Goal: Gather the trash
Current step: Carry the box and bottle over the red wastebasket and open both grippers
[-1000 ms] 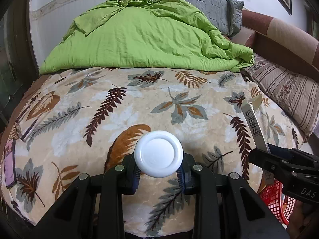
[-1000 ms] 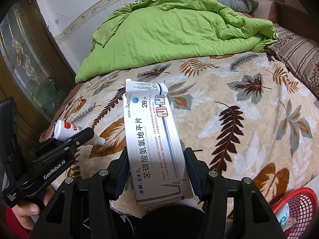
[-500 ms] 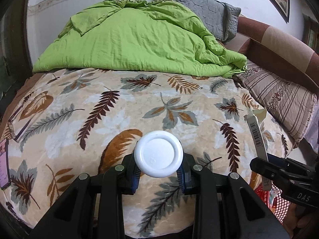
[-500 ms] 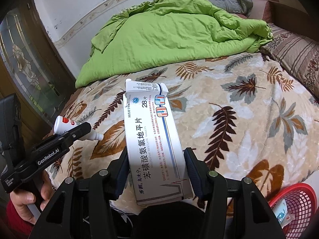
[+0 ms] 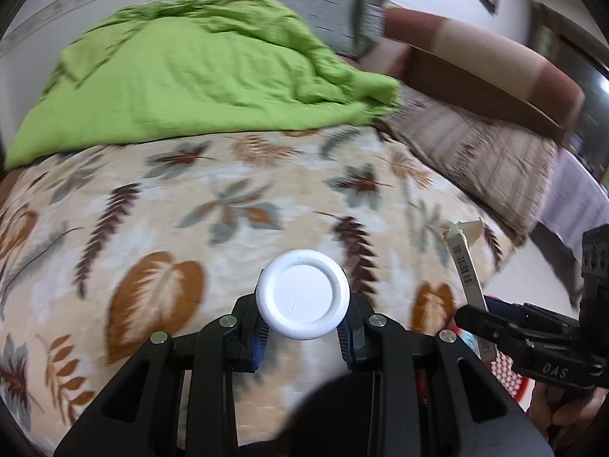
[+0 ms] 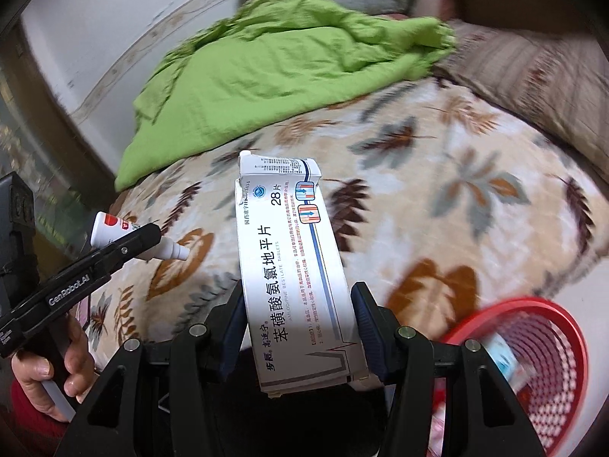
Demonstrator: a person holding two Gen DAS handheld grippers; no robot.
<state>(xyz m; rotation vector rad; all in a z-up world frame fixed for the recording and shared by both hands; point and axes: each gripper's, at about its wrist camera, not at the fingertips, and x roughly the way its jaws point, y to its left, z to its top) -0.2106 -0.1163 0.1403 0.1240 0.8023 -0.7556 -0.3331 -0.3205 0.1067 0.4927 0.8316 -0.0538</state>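
My left gripper (image 5: 302, 333) is shut on a small white bottle (image 5: 302, 299), its round base facing the camera; in the right wrist view the bottle (image 6: 114, 230) shows sideways with a red label. My right gripper (image 6: 297, 339) is shut on a white medicine box (image 6: 293, 262) with blue Chinese print; its edge with a barcode (image 5: 466, 266) shows in the left wrist view. A red mesh basket (image 6: 540, 373) stands low at the right, with a pale blue packet inside.
The bed has a leaf-patterned blanket (image 5: 228, 228), a crumpled green quilt (image 5: 198, 83) at the back, a striped pillow (image 5: 491, 163) at the right and a grey pillow behind. Both views are motion-blurred.
Both grippers have swung to the right and back from the bed, each still holding its item. The red basket now shows much more in the right wrist view.
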